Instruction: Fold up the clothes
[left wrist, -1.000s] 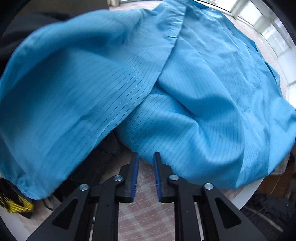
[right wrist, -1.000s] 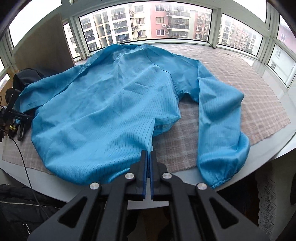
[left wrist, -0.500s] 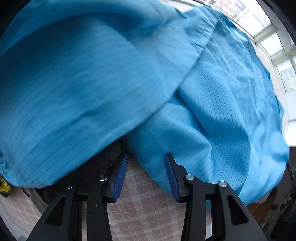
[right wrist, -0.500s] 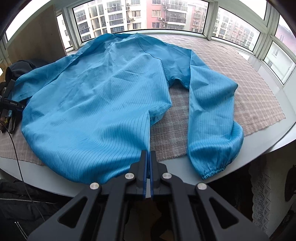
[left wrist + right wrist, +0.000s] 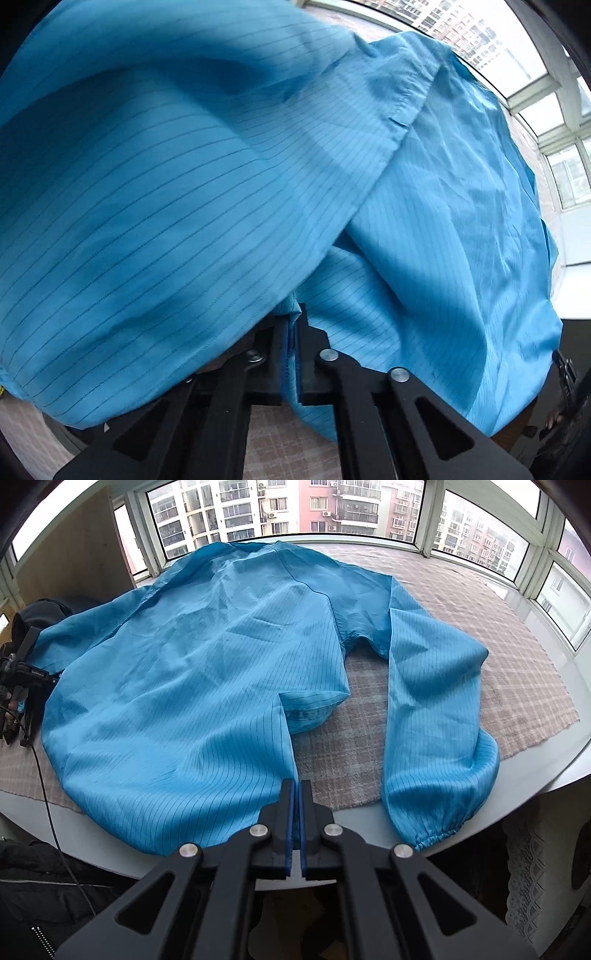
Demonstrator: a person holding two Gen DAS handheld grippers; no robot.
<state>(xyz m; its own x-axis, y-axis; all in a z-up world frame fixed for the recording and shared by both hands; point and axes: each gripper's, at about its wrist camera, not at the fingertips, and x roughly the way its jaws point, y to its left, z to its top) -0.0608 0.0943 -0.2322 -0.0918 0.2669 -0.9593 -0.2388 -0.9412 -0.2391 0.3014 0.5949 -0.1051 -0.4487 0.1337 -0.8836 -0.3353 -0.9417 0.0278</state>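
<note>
A blue pinstriped jacket [image 5: 207,686] lies spread back-up on a checked cloth [image 5: 480,635] over a rounded white table. My right gripper [image 5: 296,788] is shut on the jacket's lower hem where a slit edge runs down to its tips. Over the table's front edge hangs the right sleeve [image 5: 436,716], ending in an elastic cuff. In the left wrist view the jacket [image 5: 221,184] fills the frame. There my left gripper [image 5: 293,325] is closing, and its pads press a fold of the blue fabric where the sleeve meets the body.
Black gear with a cable [image 5: 22,679] lies at the jacket's far left. A dark garment [image 5: 48,886] sits below the table's white front edge [image 5: 535,775] on the left. Windows [image 5: 332,509] ring the back of the table.
My left gripper opened wider, moved onto the fabric edge and shut on it. The right gripper stayed shut on the hem, and the jacket lies a little flatter.
</note>
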